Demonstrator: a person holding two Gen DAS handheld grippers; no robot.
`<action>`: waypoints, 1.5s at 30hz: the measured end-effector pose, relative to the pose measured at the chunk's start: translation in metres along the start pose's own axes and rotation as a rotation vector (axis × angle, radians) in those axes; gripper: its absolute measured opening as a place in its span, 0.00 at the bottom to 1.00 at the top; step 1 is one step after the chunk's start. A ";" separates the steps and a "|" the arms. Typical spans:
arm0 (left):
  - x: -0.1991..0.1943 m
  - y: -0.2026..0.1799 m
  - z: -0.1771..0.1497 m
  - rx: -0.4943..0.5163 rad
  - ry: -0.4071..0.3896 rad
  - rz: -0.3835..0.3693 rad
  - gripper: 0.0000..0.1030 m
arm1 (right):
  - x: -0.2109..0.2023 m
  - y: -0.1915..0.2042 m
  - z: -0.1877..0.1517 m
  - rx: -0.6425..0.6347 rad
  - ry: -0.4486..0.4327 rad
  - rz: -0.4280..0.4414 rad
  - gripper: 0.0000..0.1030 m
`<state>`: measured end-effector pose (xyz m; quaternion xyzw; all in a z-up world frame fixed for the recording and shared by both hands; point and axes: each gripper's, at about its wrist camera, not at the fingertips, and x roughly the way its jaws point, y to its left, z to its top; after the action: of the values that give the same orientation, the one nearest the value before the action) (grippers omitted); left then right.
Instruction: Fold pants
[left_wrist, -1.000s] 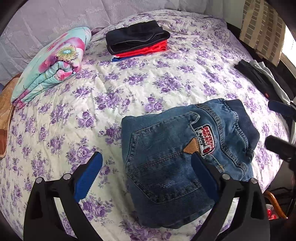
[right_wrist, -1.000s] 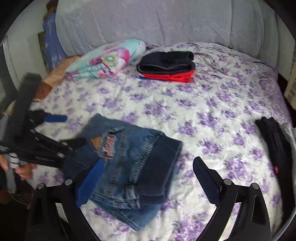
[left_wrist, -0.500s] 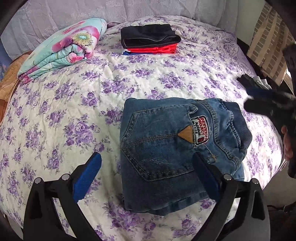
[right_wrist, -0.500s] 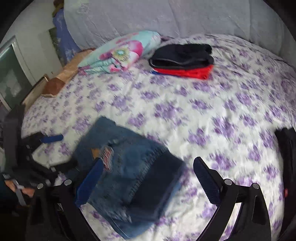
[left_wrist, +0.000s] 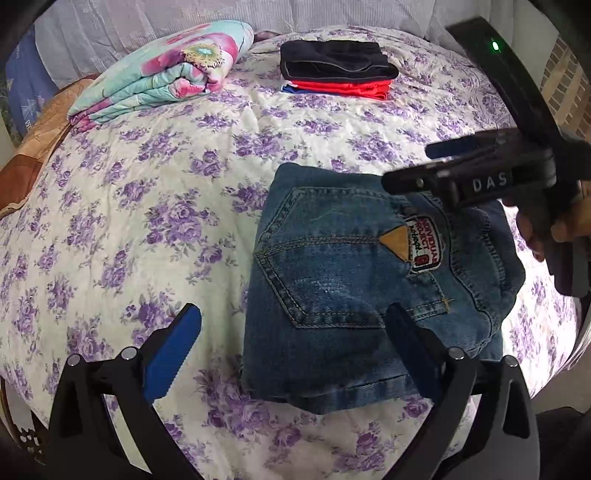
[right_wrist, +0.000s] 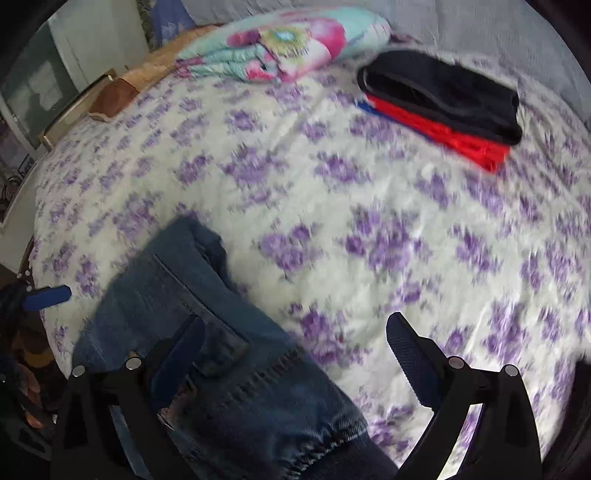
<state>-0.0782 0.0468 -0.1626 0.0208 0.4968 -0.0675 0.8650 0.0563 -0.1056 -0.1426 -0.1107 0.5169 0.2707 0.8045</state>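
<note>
The folded blue jeans (left_wrist: 354, 280) lie on the flowered bedspread, back pocket and patch facing up. My left gripper (left_wrist: 291, 332) is open and empty, hovering over the jeans' near left edge. My right gripper (right_wrist: 295, 347) is open and empty, low over the jeans (right_wrist: 207, 332), which fill the lower left of its blurred view. In the left wrist view the right gripper (left_wrist: 436, 166) reaches in from the right over the jeans' far right corner, a hand holding it.
A stack of folded black and red clothes (left_wrist: 336, 70) sits at the far side of the bed. A folded floral quilt (left_wrist: 162, 70) lies far left. The bedspread (left_wrist: 147, 192) stretches between them and the jeans.
The right gripper has swung in over the jeans from the right and moved closer to them. The left gripper has drawn slightly nearer. The jeans stay folded in place.
</note>
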 end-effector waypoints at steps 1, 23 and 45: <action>-0.004 0.000 0.001 0.003 -0.011 0.002 0.95 | -0.005 0.006 0.010 -0.011 -0.016 0.029 0.96; 0.017 -0.018 0.005 0.009 0.099 0.073 0.96 | 0.134 -0.010 0.055 0.491 0.431 0.833 0.97; 0.019 -0.039 0.054 0.113 0.145 0.064 0.95 | -0.044 -0.055 -0.041 0.329 0.003 0.642 0.97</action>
<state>-0.0277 0.0006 -0.1506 0.0902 0.5527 -0.0658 0.8258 0.0407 -0.1845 -0.1274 0.1878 0.5632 0.4225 0.6848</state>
